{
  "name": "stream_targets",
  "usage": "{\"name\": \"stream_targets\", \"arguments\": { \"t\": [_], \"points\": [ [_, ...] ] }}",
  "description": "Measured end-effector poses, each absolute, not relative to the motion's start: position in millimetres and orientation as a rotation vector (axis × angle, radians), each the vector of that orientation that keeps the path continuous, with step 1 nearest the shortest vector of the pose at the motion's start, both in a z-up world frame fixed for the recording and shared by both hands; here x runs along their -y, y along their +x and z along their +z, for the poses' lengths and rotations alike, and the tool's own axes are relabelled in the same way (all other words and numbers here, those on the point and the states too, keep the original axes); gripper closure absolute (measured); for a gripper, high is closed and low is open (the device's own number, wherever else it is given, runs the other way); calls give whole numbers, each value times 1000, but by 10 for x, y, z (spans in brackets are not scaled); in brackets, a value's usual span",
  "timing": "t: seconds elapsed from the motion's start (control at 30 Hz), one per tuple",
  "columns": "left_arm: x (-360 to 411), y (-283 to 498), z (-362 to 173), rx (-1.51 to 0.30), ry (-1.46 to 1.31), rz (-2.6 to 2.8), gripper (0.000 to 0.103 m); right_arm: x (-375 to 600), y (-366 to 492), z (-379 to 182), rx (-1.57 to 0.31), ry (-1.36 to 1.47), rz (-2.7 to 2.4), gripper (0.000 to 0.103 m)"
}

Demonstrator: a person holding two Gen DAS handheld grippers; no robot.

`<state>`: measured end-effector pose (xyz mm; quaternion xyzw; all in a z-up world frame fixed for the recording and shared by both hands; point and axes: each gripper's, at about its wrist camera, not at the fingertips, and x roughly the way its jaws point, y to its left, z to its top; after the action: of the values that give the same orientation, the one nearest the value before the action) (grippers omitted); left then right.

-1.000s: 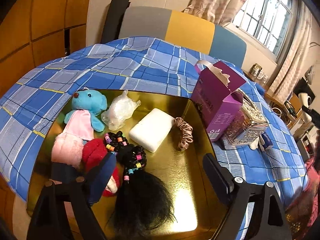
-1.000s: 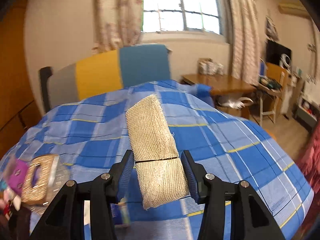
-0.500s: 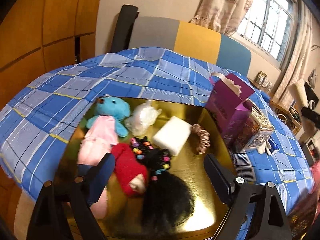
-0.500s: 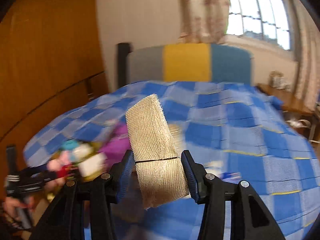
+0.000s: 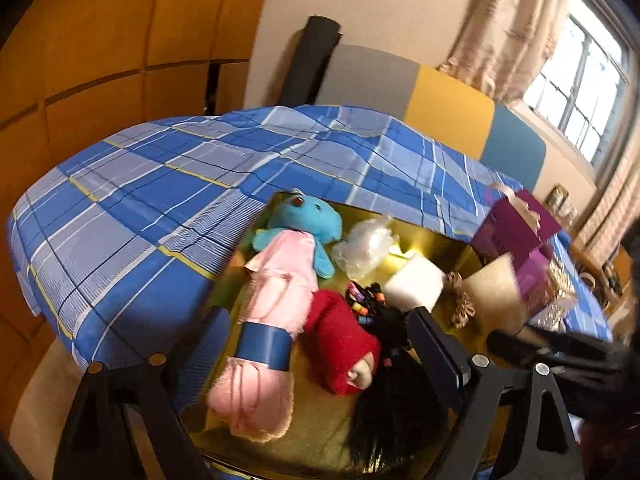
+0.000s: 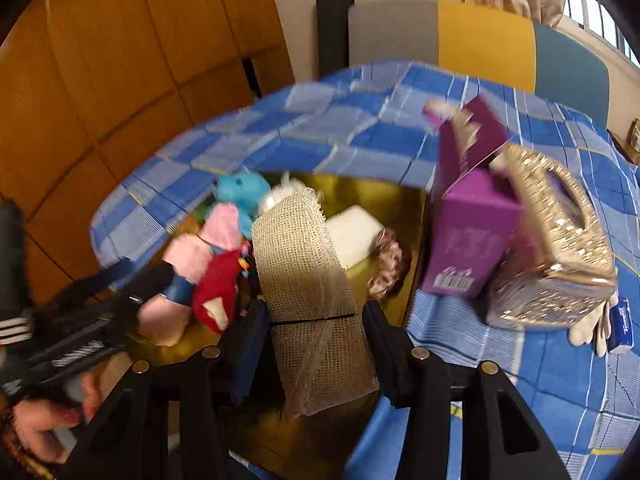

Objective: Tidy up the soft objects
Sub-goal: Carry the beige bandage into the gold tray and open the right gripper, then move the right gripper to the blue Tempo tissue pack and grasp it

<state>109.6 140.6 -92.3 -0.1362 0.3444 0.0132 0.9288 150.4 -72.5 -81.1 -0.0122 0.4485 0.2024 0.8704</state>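
Over the gold tray (image 6: 404,204), the right tongs (image 6: 314,316), pinching the burlap roll (image 6: 304,280), have swung in from the bedspread; left tongs (image 5: 316,328) stay spread, empty.

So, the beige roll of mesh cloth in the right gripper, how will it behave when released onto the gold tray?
The beige roll of mesh cloth looks soft and light; the right gripper barely dents it. Being cylindrical, it may roll on the shiny gold tray. Its frayed edges could snag.
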Motion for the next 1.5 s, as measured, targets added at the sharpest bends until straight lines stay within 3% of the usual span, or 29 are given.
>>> {"name": "stream_targets", "arguments": {
  "t": [0.33,0.57,1.0,1.5],
  "points": [
    [-1450,1092,-957,-720,-307,39,12,450,1676,-1077,-1004,-148,238,48],
    [-1422,1063,-936,-712,-312,31,12,531,1557,-924,-958,-127,269,45],
    [-1163,1011,-941,-731,-274,-47,12,1072,1367,-537,-872,-24,240,45],
    [-518,893,-932,-762,-170,-214,10,2393,1182,-943,-994,19,10,45]
  ]
}}
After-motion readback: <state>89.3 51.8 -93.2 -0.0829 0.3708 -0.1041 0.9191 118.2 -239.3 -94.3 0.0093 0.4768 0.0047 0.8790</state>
